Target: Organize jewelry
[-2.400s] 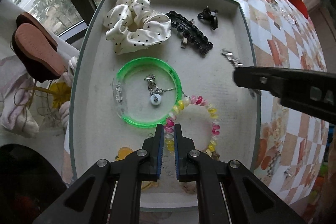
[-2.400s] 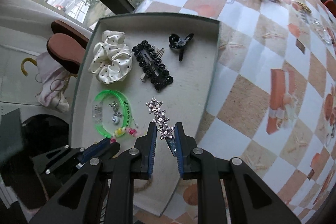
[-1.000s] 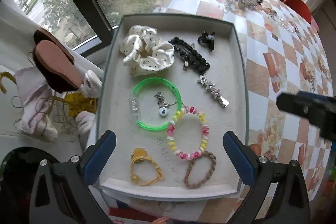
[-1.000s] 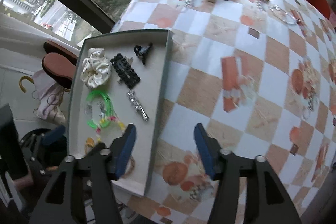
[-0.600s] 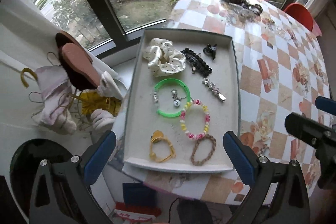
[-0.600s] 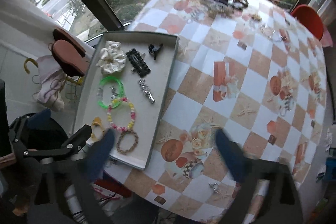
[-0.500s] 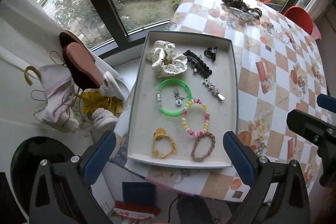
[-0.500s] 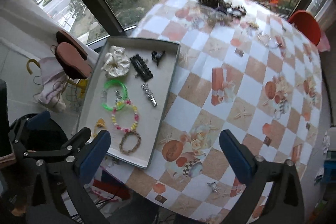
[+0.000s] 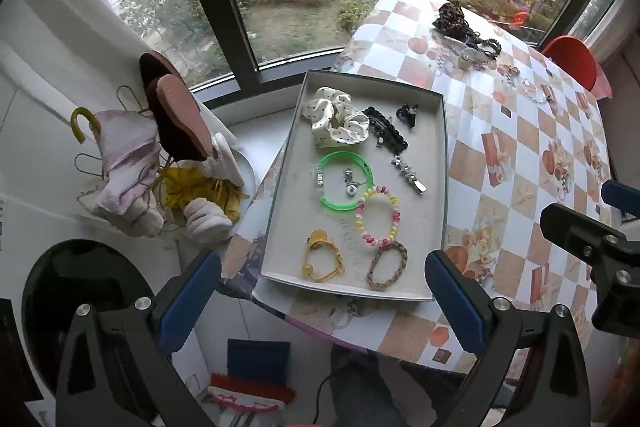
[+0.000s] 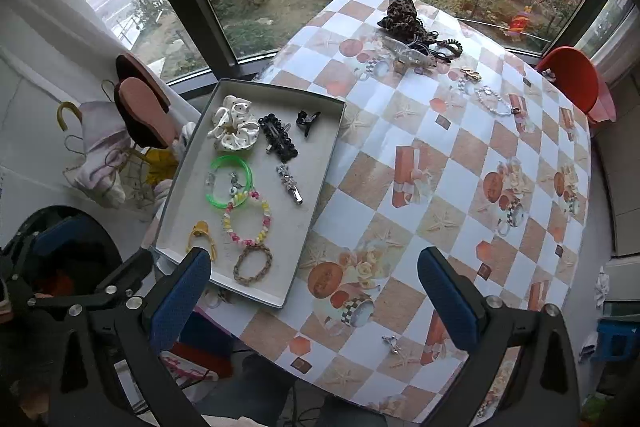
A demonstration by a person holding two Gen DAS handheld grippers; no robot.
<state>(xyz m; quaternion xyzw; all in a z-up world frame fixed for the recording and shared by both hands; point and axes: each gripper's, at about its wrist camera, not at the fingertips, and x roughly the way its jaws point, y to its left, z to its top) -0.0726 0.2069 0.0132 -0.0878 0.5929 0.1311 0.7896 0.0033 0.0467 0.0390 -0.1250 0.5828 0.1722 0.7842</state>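
Observation:
A grey tray (image 9: 440, 187) (image 10: 320, 183) sits at the table's left edge. It holds a dotted white scrunchie (image 9: 336, 123), a black clip (image 9: 386, 135), a small black claw clip (image 9: 407, 114), a silver star clip (image 9: 408, 174) (image 10: 289, 183), a green bangle (image 9: 345, 183) with a pendant inside, a pastel bead bracelet (image 9: 378, 217), a yellow piece (image 9: 320, 259) and a braided brown bracelet (image 9: 387, 265). My left gripper (image 9: 322, 301) is open and empty, high above the tray's near end. My right gripper (image 10: 314, 297) is open and empty, high above the table.
Loose jewelry and a leopard scrunchie (image 10: 402, 15) lie at the table's far side (image 9: 464, 31). A small metal piece (image 10: 391, 343) lies near the table's front. A red chair (image 10: 572, 79) stands at the far right. Slippers and hangers (image 9: 172, 131) crowd the windowsill on the left.
Both grippers opened, the right one letting go of the silver star clip in the tray. Both then rose and pulled far back from the tray.

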